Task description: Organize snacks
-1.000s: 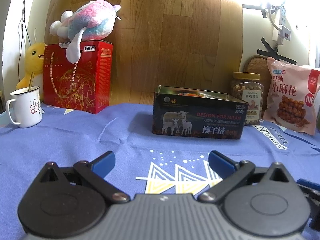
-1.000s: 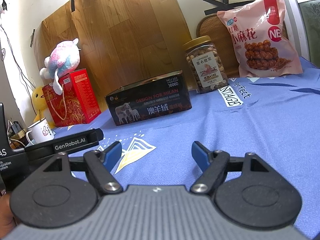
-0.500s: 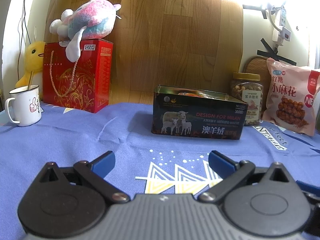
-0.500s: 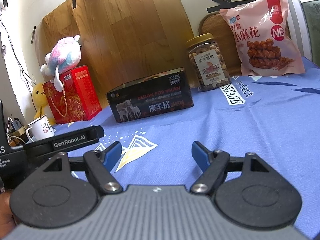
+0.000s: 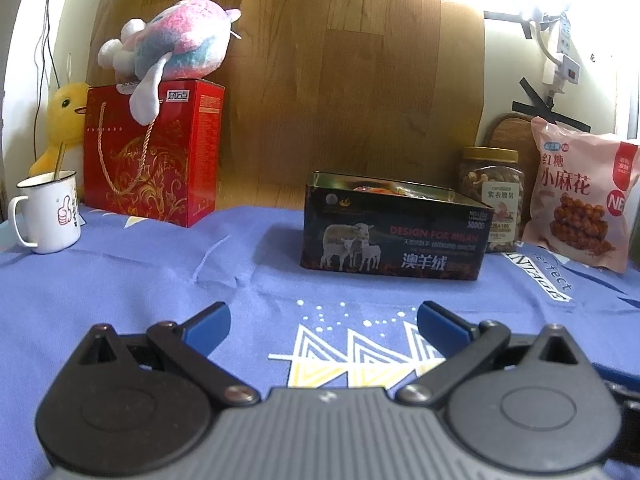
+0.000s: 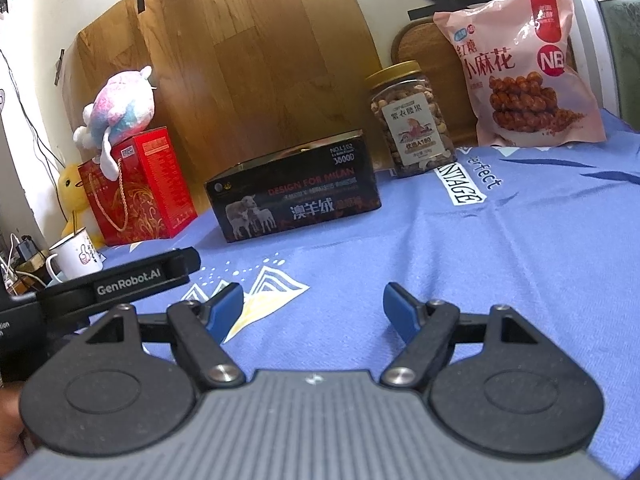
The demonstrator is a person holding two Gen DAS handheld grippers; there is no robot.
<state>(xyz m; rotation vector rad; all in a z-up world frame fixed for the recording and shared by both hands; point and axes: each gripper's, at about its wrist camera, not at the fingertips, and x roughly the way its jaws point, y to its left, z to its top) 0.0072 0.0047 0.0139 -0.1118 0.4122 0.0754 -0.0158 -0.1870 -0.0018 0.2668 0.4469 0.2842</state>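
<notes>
A: What is seen around the dark tin [image 5: 394, 236]?

B: A rectangular, glossy metal box, lidless, is set on the soft blue printed cloth [image 5: 140, 292]. Just beside its right end a clear ribbed plastic jar of nuts [image 5: 494, 196] with a gold lid is stood; farther right of the tin, a crinkly pink snack bag [image 6: 520, 68] is propped upright. Left of the tin, a red cardboard gift box [image 5: 154, 156] is topped by a fluffy plush toy [image 5: 172, 40].

A: And the fingers?

B: The left gripper [image 5: 323, 326] and the right gripper [image 6: 313, 312] are both spread wide, nothing pinched. The tin is kept well apart, ahead of both.
</notes>
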